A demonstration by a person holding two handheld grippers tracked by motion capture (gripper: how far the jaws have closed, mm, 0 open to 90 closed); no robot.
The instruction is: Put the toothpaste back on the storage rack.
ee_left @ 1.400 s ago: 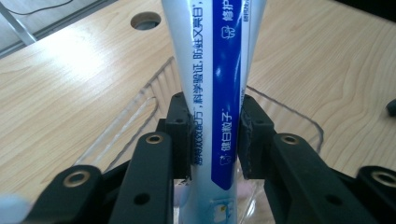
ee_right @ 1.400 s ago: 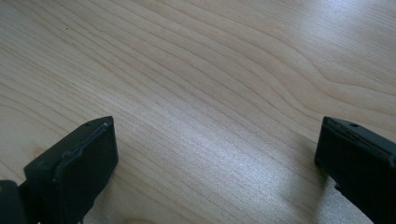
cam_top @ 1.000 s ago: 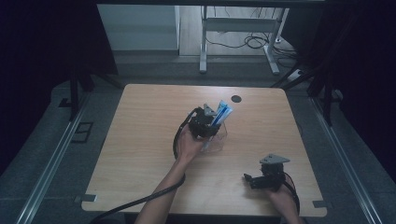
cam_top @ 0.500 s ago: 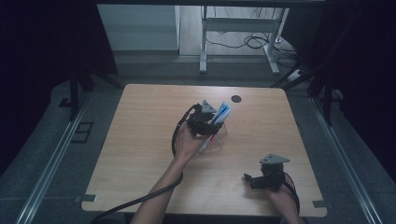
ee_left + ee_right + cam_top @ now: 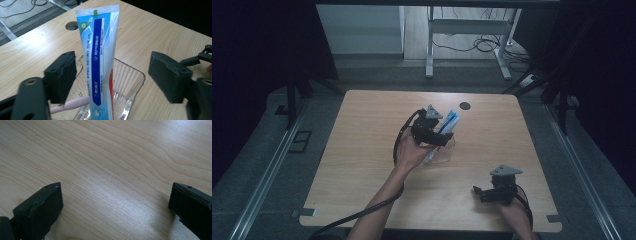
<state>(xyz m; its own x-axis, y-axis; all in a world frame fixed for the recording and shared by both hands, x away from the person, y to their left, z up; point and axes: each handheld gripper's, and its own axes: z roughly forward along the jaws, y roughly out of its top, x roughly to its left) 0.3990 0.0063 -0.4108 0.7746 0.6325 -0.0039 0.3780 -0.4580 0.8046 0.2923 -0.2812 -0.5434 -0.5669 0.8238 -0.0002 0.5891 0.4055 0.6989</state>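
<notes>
Left gripper view | toothpaste tube (image 5: 101, 53) stands upright in clear cup (image 5: 130, 82); seen midway between left gripper (image 5: 112, 77) fingers, held apart, not touching | right gripper (image 5: 499, 187) well apart; fingers spread over bare bench (image 5: 112, 157)

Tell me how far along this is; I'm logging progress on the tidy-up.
Done: the toothpaste tube stands upright in the clear plastic cup, with a pink toothbrush beside it. In hand: the left gripper brackets the tube, jaws open and apart from it. Left: probably just withdrawing; the right gripper idles open over the table.
</notes>
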